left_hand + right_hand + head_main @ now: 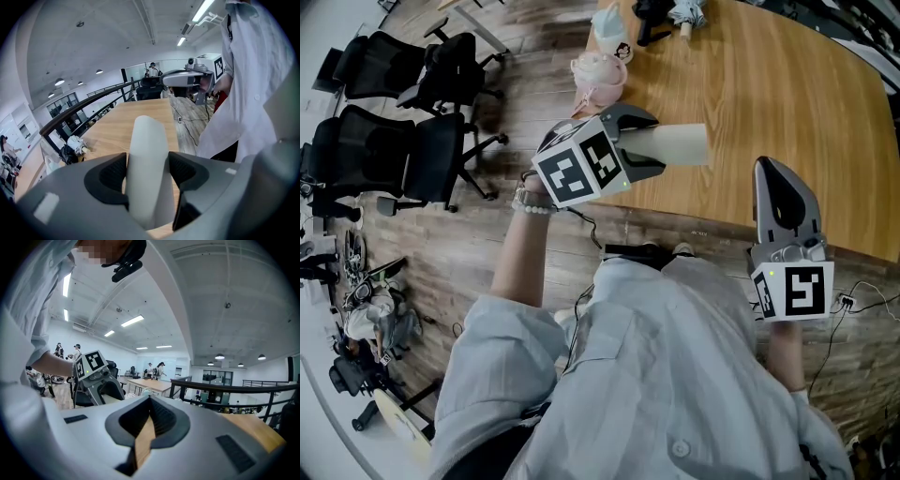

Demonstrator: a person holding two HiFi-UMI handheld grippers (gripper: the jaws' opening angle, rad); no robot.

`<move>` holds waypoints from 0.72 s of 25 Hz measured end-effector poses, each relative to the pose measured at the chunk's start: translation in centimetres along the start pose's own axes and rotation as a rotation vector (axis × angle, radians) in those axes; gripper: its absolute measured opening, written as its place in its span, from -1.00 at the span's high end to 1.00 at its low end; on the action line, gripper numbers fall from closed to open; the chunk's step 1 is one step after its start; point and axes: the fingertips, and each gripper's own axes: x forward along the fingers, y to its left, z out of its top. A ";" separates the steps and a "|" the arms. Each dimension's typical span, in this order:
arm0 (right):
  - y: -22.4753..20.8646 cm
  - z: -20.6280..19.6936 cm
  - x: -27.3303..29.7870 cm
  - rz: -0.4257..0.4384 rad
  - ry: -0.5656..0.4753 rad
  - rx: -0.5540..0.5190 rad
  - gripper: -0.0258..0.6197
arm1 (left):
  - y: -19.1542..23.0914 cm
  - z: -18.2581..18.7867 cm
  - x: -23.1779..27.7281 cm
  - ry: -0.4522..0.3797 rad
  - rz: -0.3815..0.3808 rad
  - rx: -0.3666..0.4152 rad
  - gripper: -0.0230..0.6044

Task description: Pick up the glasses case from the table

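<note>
Glasses case (pixel 686 145), lengthwise between left gripper (pixel 656 143) jaws

Shirt and grippers
A blue-grey shirt (pixel 656 375) is worn, with a beaded bracelet (pixel 532 204) at ten o'clock; the left gripper (pixel 658 145) and right gripper (pixel 774 176) (both grey) are fitted with black-and-white marker cubes (pixel 579 165).

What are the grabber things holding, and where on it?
The left hand-held gripper clamps the white glasses case by its long sides, near one end. The right hand-held gripper holds nothing.
</note>
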 end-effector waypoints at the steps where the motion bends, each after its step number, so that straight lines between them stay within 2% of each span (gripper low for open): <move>1: 0.0 0.0 0.0 0.000 -0.001 0.001 0.92 | 0.0 0.1 0.0 -0.006 -0.001 0.003 0.02; 18: 0.0 -0.2 0.3 -0.003 0.010 -0.011 0.92 | 0.3 -0.1 0.3 -0.009 0.000 -0.003 0.02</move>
